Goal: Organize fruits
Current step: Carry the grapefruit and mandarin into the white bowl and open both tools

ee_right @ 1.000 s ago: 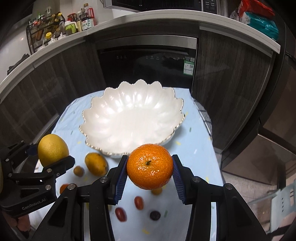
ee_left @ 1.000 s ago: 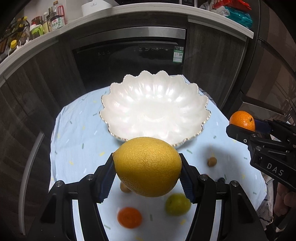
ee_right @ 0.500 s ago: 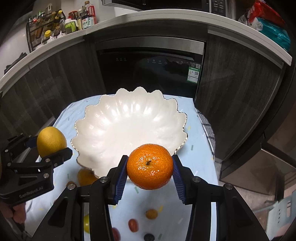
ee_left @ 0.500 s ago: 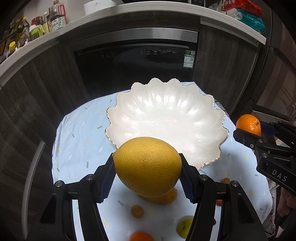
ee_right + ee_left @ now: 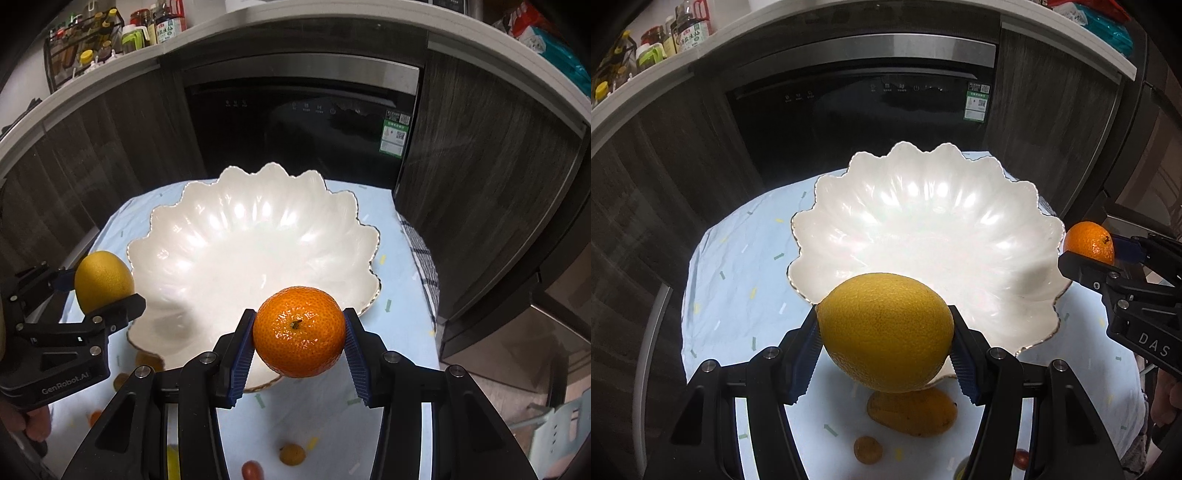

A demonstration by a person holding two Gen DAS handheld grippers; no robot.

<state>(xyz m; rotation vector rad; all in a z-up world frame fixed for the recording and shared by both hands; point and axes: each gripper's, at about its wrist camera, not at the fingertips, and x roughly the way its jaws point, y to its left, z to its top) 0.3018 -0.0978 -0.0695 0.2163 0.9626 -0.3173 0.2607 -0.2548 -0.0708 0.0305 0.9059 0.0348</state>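
Only left view shows mango (image 5: 912, 413) — below lemon (image 5: 884, 332).

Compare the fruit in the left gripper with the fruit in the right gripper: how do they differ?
The lemon-yellow fruit is yellow with a matte, finely pitted skin; the orange mandarin is deep orange and glossy. The yellow fruit is oval and the larger of the two; the mandarin is rounder and shows a stem scar facing the camera. Both are clamped off the table between blue pads, at the near rim of the empty white scalloped bowl.
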